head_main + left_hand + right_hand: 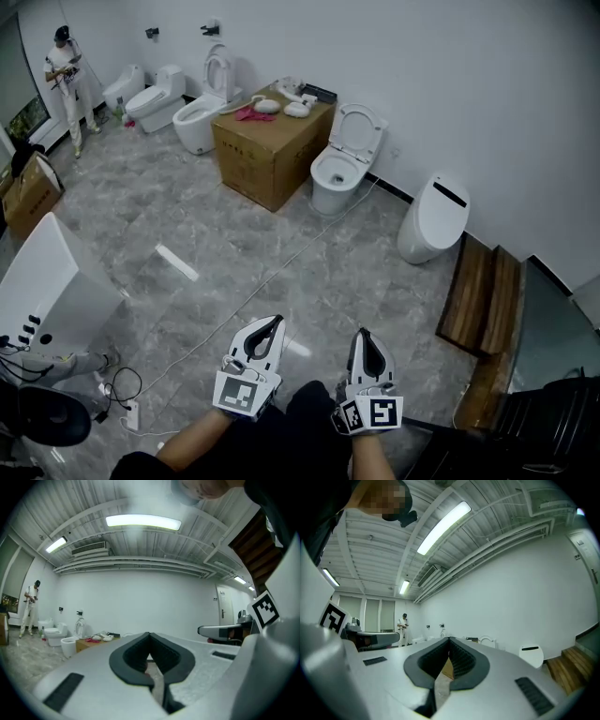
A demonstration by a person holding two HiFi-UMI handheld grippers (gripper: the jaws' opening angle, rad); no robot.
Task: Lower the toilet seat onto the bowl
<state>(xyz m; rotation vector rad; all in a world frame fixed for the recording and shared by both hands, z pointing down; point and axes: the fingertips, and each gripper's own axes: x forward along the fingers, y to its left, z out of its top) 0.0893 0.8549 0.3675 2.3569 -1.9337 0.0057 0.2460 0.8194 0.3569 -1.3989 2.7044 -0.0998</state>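
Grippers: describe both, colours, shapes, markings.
The left gripper and right gripper match: white shells tapering to the tips, black ribbed pads lining a teardrop gap, a cube with black-and-white square markers at each base. Forearms show no sleeves.

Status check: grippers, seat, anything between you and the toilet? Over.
Left gripper and right gripper shut, empty, held low. Nearest toilet seat upright, beside cardboard box, out of reach. Cable on the floor between.

Items [281, 101] on the box [267, 155] are too small to identify. White unit [47, 281] is cut off at left edge. Both forearms [199, 441] run off bottom edge.
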